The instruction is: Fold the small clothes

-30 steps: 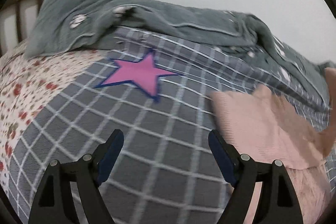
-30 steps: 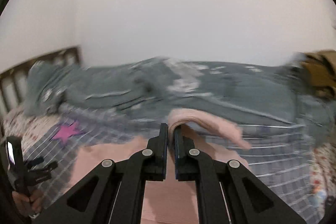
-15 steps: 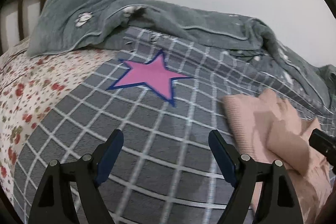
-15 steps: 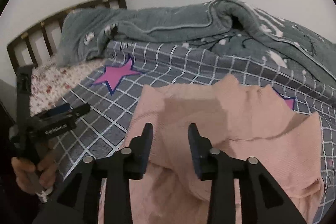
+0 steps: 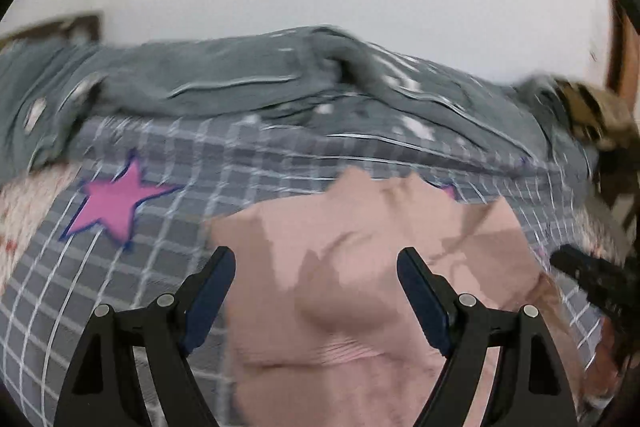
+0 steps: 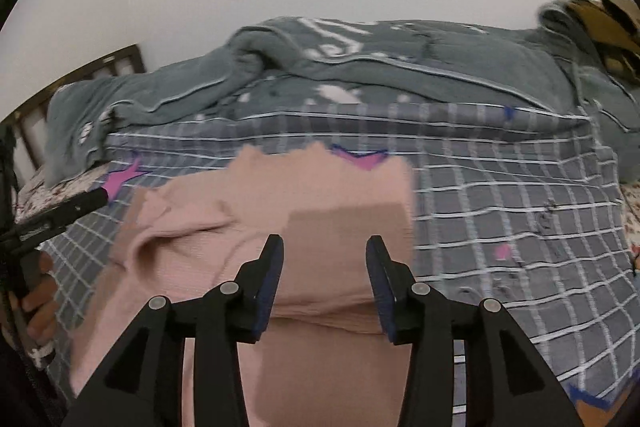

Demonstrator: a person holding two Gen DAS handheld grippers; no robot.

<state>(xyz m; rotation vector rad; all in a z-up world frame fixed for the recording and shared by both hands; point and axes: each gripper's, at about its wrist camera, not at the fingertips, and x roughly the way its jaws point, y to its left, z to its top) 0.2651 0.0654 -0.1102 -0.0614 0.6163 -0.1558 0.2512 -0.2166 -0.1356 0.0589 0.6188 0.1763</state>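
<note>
Pink garment (image 5: 360, 307) lies rumpled on grid-pattern sheet (image 6: 500, 211) of bed, near edge, partly covering pink star print. My left gripper (image 5: 316, 279) hovers over garment, fingers (image 5: 212, 283) wide apart, holding nothing. My right gripper (image 6: 324, 271) also above garment, fingers (image 6: 272, 267) apart, empty; folded edge of cloth just beyond them. Another pink star (image 5: 116, 203) shows on sheet to far left. Grey quilt (image 6: 360, 67) bunched along far side against wall. Left view blurred.
</note>
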